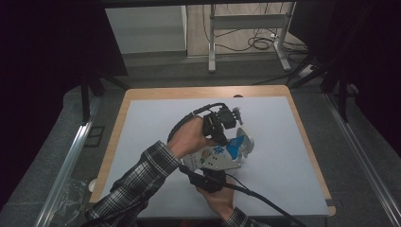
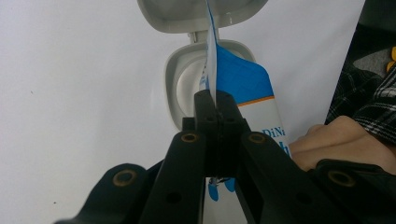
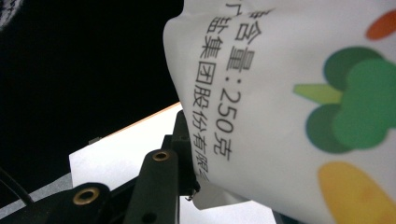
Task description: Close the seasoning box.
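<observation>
Two grippers hold one pouch [image 1: 218, 157] above the white sheet [image 1: 156, 127] covering the table [image 1: 124, 106]. Nearest the person, the right gripper [image 1: 211, 178] comes up from below: in the right gripper view its jaws are clamped on the pouch's lower end, one black jaw pressed against the printed white side, green and yellow vegetable art just beyond it. Right hand [image 1: 219, 198] wraps the gripper body; cable trails toward the table's near edge.

Beyond that, the left gripper [image 2: 215, 105] has its jaws fully pinched together on the pouch's thin upper seam [image 2: 211, 60], the film edge running straight out between the tips. Left hand [image 1: 187, 138] sits above the pouch, plaid sleeve [image 1: 137, 182] behind it.

Farther past the left jaw tips: the blue top panel [image 2: 243, 77], then the grey flip cap [image 2: 184, 79], its lid [image 2: 201, 14] swung open.
</observation>
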Demonstrator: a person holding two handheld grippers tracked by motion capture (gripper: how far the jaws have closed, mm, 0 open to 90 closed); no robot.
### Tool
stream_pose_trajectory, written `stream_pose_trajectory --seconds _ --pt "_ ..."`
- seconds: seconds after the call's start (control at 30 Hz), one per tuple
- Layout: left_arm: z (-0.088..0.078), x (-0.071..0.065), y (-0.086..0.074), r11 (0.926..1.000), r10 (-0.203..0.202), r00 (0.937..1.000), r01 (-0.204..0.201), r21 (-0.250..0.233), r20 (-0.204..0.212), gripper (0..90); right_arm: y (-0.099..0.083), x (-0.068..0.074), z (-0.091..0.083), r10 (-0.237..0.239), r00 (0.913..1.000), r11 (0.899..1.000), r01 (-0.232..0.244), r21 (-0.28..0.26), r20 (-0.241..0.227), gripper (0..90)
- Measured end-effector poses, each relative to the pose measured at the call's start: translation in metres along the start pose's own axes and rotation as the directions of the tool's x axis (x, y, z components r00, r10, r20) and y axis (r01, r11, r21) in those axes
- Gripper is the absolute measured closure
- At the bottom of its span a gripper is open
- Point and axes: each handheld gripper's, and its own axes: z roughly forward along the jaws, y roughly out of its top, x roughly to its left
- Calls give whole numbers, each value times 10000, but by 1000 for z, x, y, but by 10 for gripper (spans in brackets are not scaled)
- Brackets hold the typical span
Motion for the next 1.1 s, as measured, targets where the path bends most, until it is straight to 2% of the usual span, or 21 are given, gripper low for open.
stream_pose_trajectory --seconds 1.1 --pt "3 1 1 10000 5 10000 -5 58 77 900 3 0 -1 -145 9999 9999 145 -65 45 702"
